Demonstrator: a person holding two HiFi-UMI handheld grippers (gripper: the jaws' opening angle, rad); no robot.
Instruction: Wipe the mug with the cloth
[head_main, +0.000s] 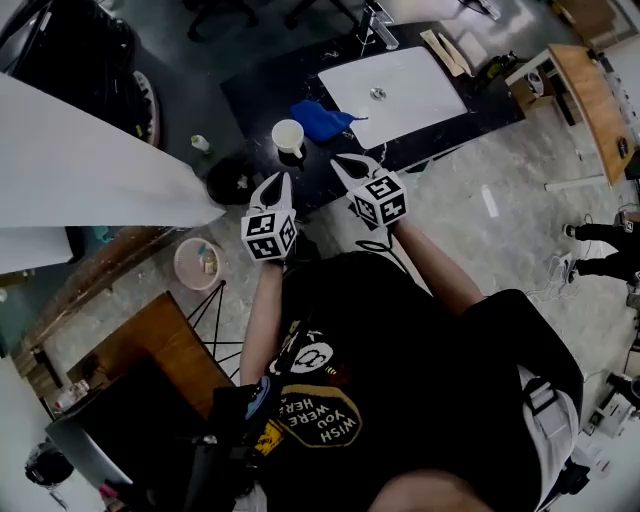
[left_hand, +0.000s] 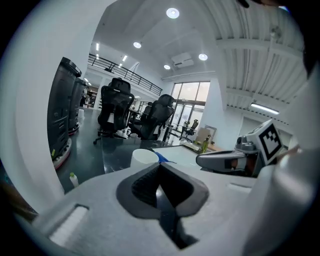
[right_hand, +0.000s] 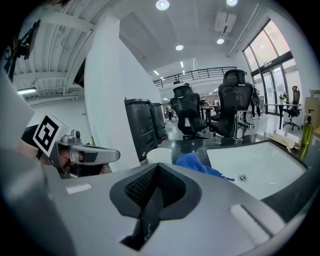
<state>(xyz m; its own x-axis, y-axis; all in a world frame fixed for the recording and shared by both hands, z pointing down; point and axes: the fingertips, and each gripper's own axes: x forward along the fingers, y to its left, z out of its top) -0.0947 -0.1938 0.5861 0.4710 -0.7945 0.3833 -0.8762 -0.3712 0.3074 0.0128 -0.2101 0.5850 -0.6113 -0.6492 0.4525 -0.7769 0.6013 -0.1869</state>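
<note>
A white mug stands on the dark countertop, with a crumpled blue cloth lying just to its right. Both grippers hover short of the counter's near edge, apart from mug and cloth. My left gripper is shut and empty, below the mug. My right gripper is also shut and empty, below the cloth. In the left gripper view the mug and cloth show past the closed tips. The right gripper view has the mug and cloth ahead of the tips.
A white sink basin with a faucet sits right of the cloth. A small bottle and a black round bin are left of the counter. A pink bowl lies on the floor. A white panel fills the left.
</note>
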